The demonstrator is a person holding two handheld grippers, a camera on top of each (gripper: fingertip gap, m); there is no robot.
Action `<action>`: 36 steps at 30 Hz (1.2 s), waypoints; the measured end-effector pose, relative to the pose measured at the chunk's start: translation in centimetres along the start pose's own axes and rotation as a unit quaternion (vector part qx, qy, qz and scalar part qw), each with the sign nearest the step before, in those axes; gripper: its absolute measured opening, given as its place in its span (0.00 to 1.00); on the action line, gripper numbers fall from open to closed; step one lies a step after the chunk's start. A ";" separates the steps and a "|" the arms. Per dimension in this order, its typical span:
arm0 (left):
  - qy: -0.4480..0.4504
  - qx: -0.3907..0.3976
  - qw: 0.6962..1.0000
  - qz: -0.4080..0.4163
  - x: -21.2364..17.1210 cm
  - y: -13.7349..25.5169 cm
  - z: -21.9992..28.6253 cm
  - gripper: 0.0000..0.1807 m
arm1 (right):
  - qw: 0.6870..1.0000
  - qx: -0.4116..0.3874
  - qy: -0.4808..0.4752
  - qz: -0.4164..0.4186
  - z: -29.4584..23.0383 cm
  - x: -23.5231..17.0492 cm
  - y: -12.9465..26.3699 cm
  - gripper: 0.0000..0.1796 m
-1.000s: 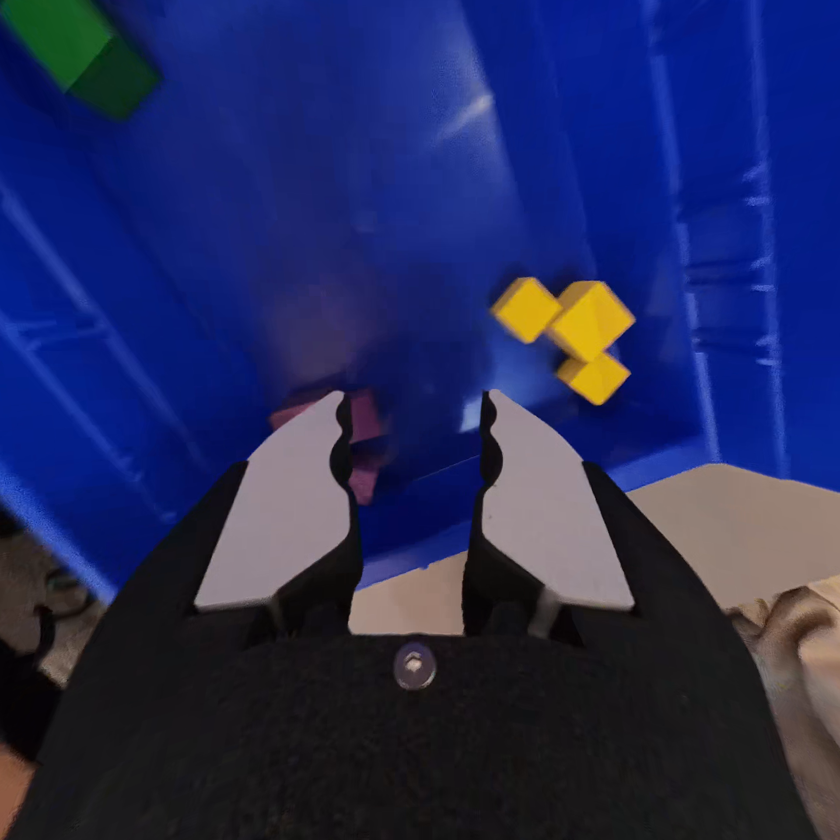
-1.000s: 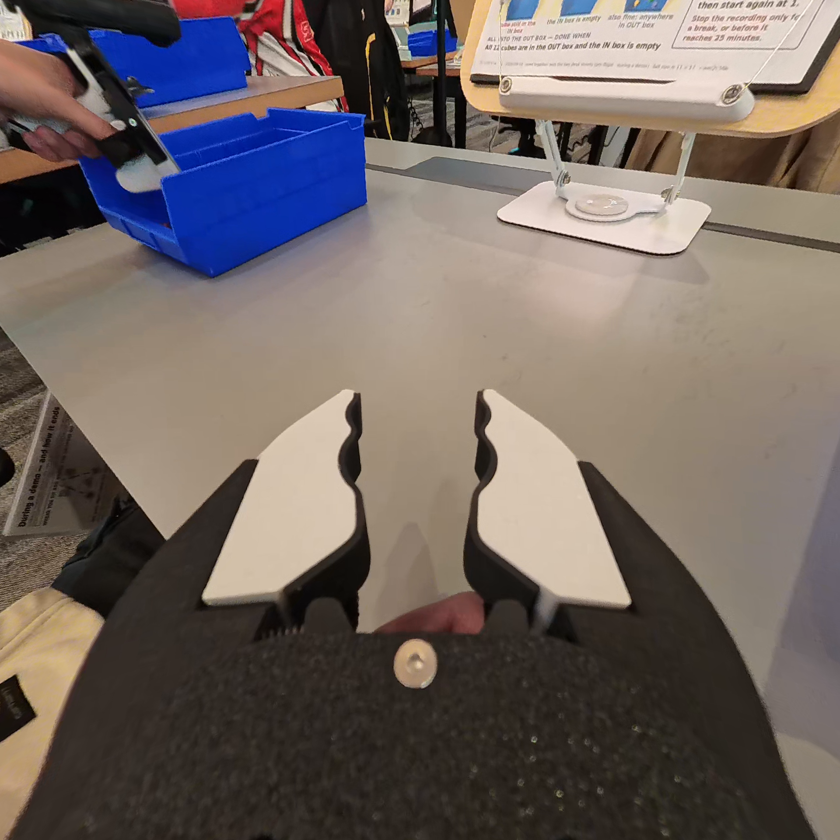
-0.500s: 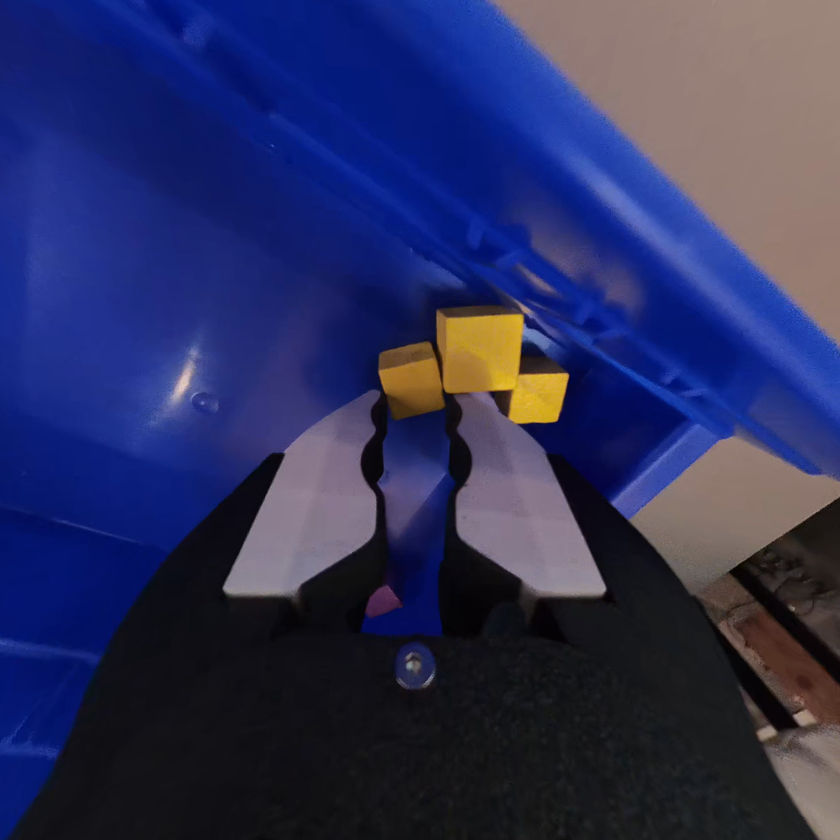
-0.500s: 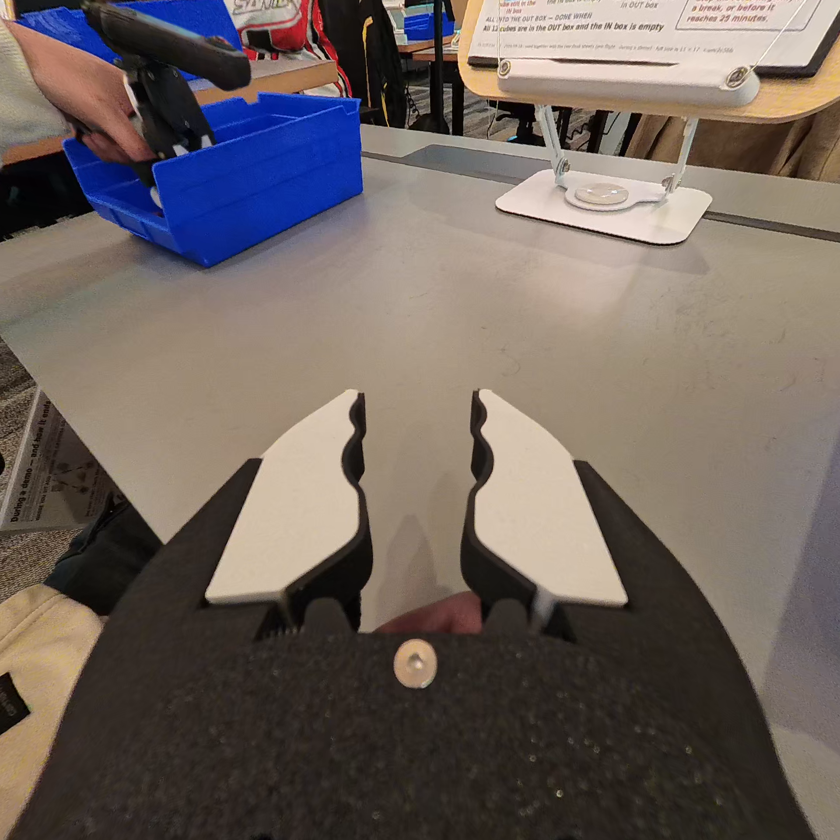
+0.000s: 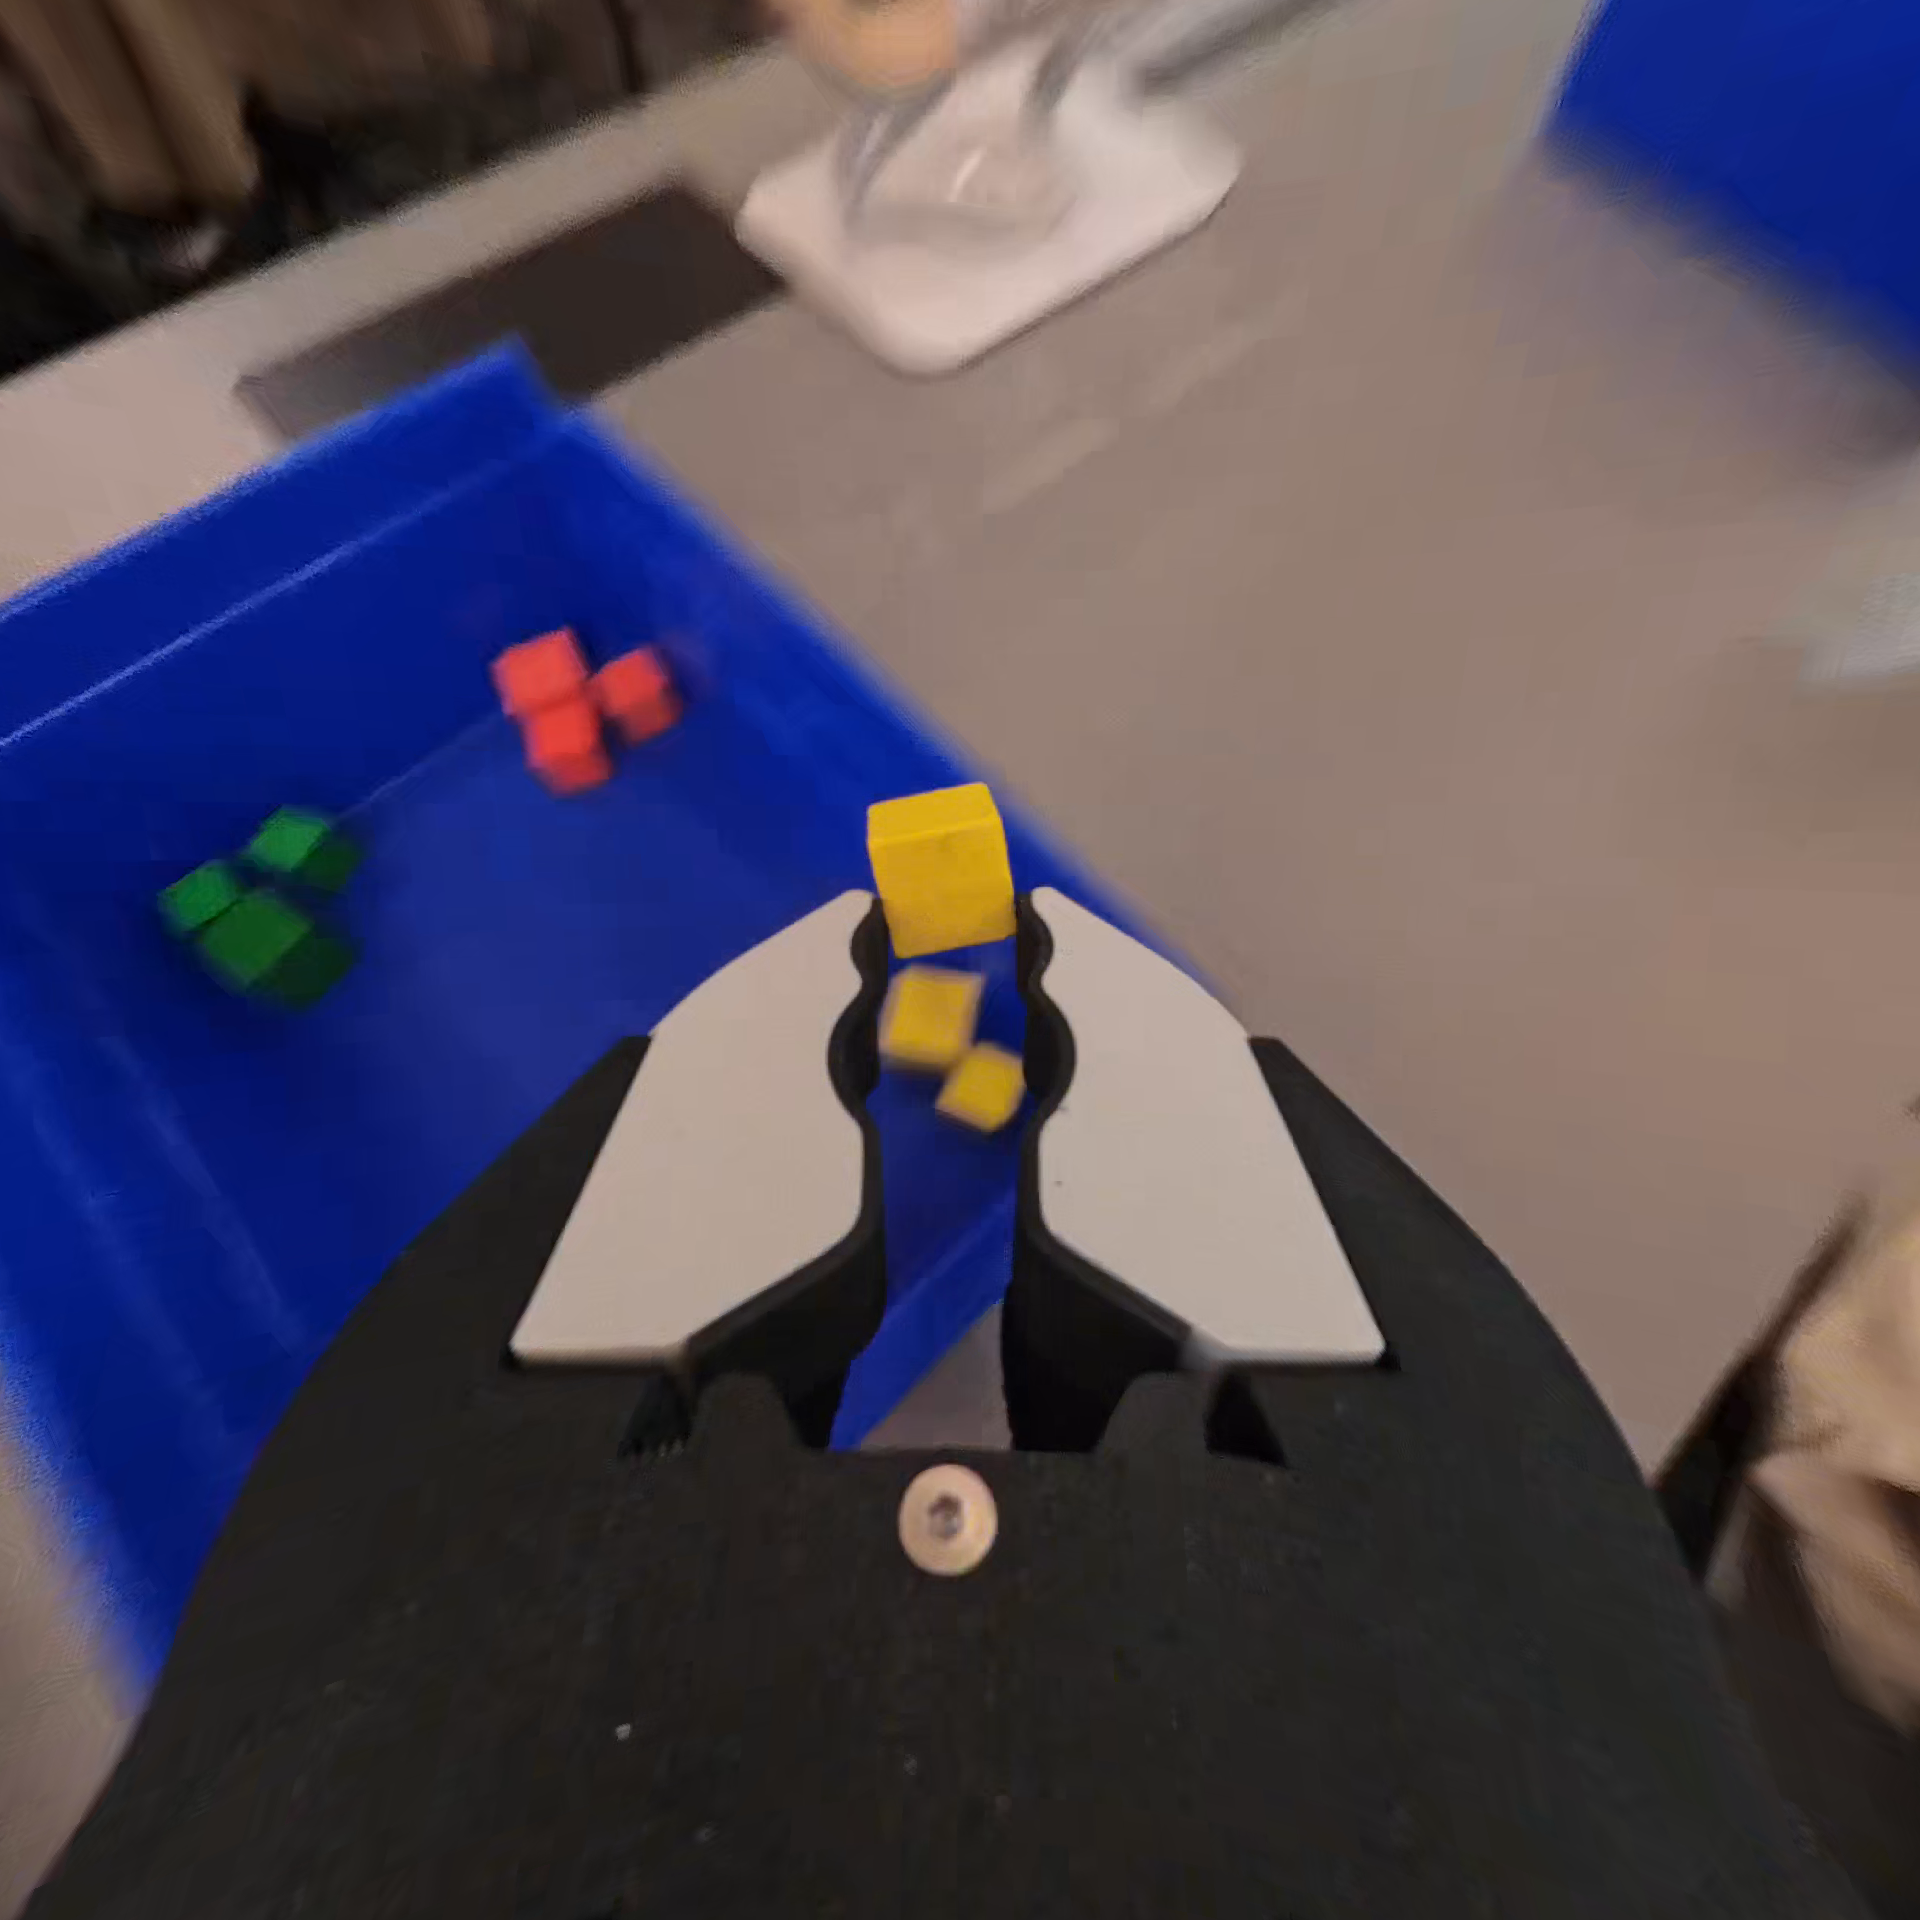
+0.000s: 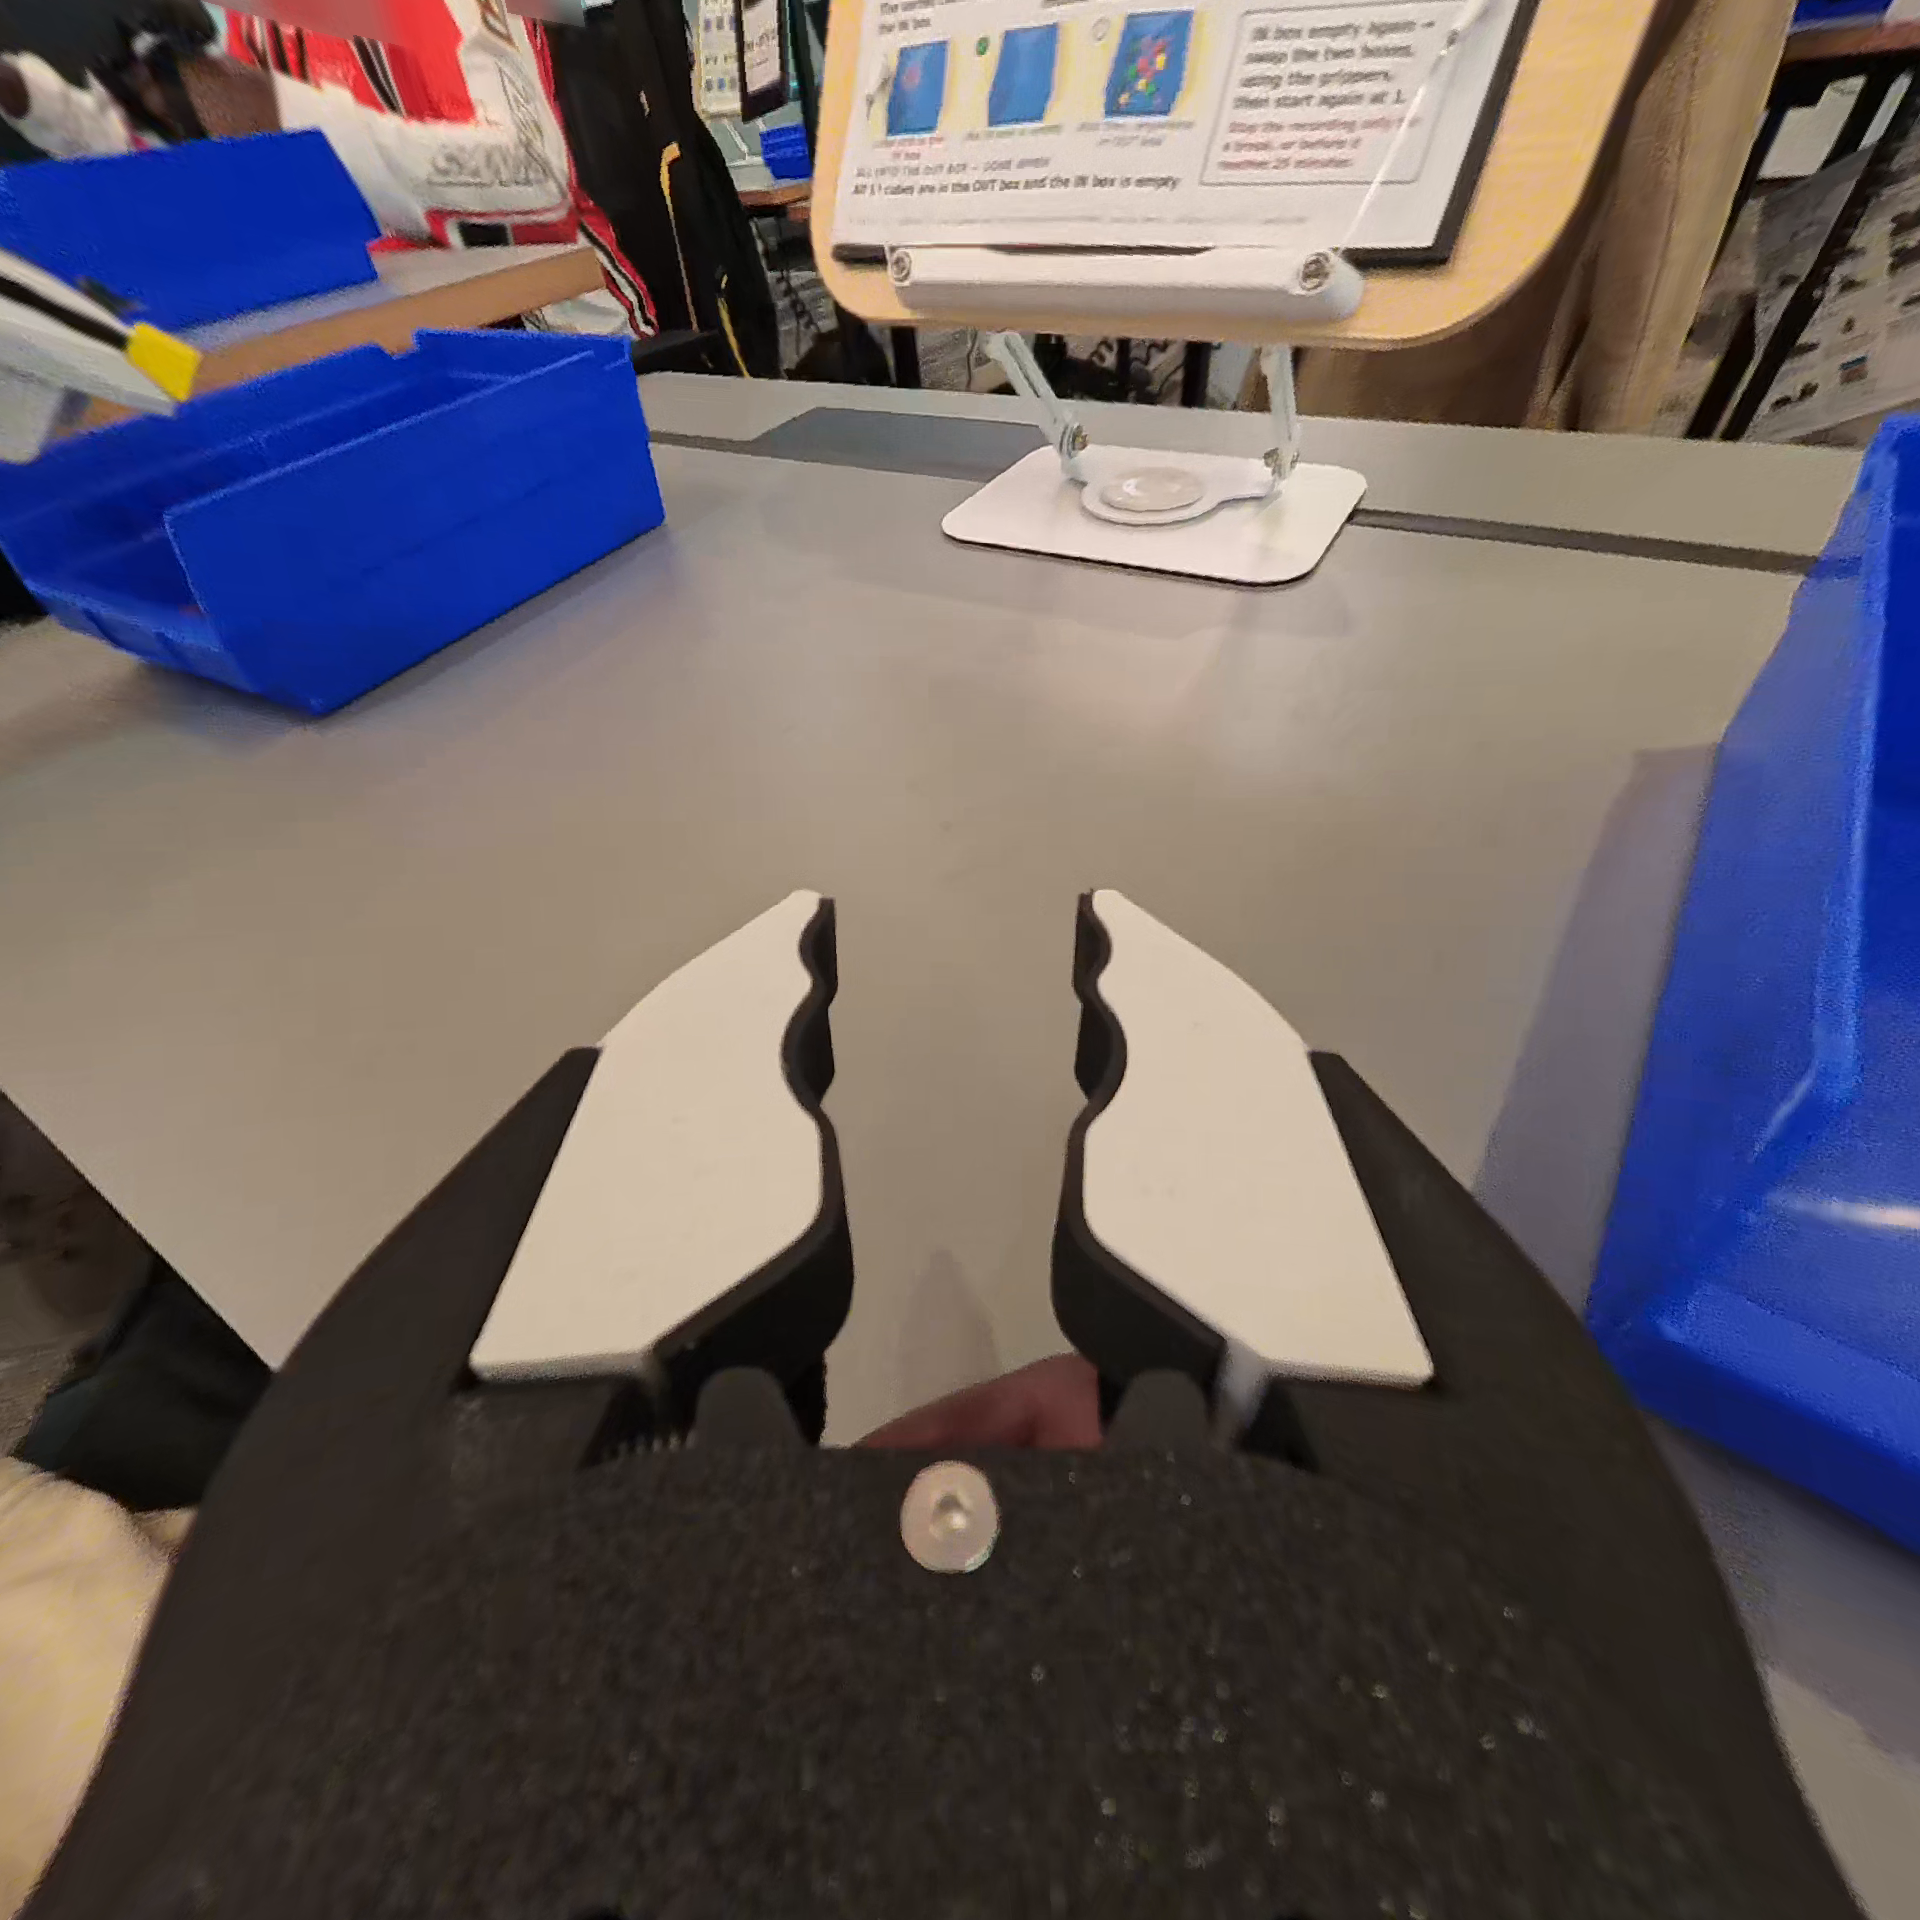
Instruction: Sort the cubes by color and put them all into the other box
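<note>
My left gripper [image 5: 943, 914] is shut on a yellow cube [image 5: 940, 883] and holds it above the near right corner of a blue box [image 5: 520, 1039]. Two more yellow cubes [image 5: 945, 1044] lie on the box floor beneath it. Red cubes [image 5: 577, 701] and green cubes [image 5: 260, 909] lie in separate groups farther left in that box. The right wrist view shows the same yellow cube [image 6: 163, 361] at the far left, above the blue box [image 6: 343, 520]. My right gripper [image 6: 951, 925] is open and empty above the grey table [image 6: 935, 727].
A second blue box [image 6: 1797, 1039] stands at the right edge of the table, also blurred in the left wrist view [image 5: 1766, 156]. A white stand [image 6: 1153, 509] with an instruction board is at the back. More blue boxes [image 6: 177, 218] sit on another table behind. Tip to tip, the grippers are about 45 cm apart.
My left gripper closed on a yellow cube from the group of three and lifted it out above the box. The right gripper stayed open and shifted a little to the right.
</note>
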State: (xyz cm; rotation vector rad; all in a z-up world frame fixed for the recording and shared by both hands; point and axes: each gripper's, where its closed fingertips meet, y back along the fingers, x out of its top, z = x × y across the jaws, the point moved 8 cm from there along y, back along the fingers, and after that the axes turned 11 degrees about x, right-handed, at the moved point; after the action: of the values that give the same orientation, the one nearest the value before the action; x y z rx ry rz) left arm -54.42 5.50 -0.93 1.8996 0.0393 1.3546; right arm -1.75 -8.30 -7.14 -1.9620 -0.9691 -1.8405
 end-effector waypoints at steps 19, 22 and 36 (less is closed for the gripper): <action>-0.129 -0.355 0.891 0.252 8.1 -8.2 23.6 0.13 | 0.706 0.454 -0.543 -0.022 -3.9 3.4 -12.1 0.26; -0.138 -0.359 0.887 0.256 8.3 -8.9 24.4 0.13 | 0.696 0.470 -0.542 -0.028 -4.5 4.0 -12.8 0.27; -0.256 -0.270 0.905 0.207 7.3 -10.2 25.2 0.12 | 0.706 0.454 -0.542 -0.036 -3.7 2.9 -13.6 0.12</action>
State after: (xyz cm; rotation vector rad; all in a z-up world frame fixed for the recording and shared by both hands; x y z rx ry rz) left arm -26.79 1.33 -4.38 1.7561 -0.9537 0.9307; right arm -13.39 0.18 -7.02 -2.0922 -1.7490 0.1822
